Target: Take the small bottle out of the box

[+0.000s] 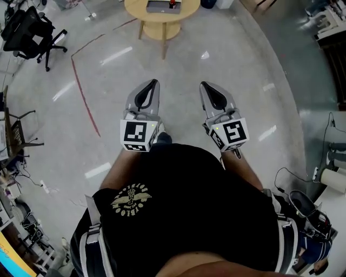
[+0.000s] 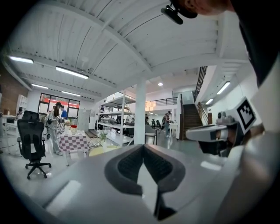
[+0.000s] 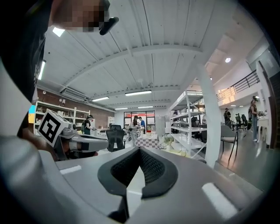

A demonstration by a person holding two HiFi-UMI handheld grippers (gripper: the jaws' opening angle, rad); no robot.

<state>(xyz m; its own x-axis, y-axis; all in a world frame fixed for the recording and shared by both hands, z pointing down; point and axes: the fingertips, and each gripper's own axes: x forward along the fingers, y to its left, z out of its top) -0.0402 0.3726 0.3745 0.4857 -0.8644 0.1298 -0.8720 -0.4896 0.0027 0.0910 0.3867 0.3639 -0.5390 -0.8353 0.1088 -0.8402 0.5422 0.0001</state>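
A round wooden table (image 1: 186, 12) stands far ahead at the top of the head view. On it lies a grey box (image 1: 160, 6) with a small red thing (image 1: 172, 3) at its right end; it is too small to tell whether this is the bottle. My left gripper (image 1: 152, 86) and right gripper (image 1: 206, 87) are held side by side in front of the person's body, pointing toward the table and well short of it. Both are shut with nothing between the jaws, as the left gripper (image 2: 143, 153) and right gripper (image 3: 140, 153) show in their own views.
A black office chair (image 1: 32, 32) stands at the far left, and a red line (image 1: 84, 92) runs across the grey floor. Cables and gear lie at the right (image 1: 308, 205). A white pillar (image 2: 140, 111), shelves and distant people show in the gripper views.
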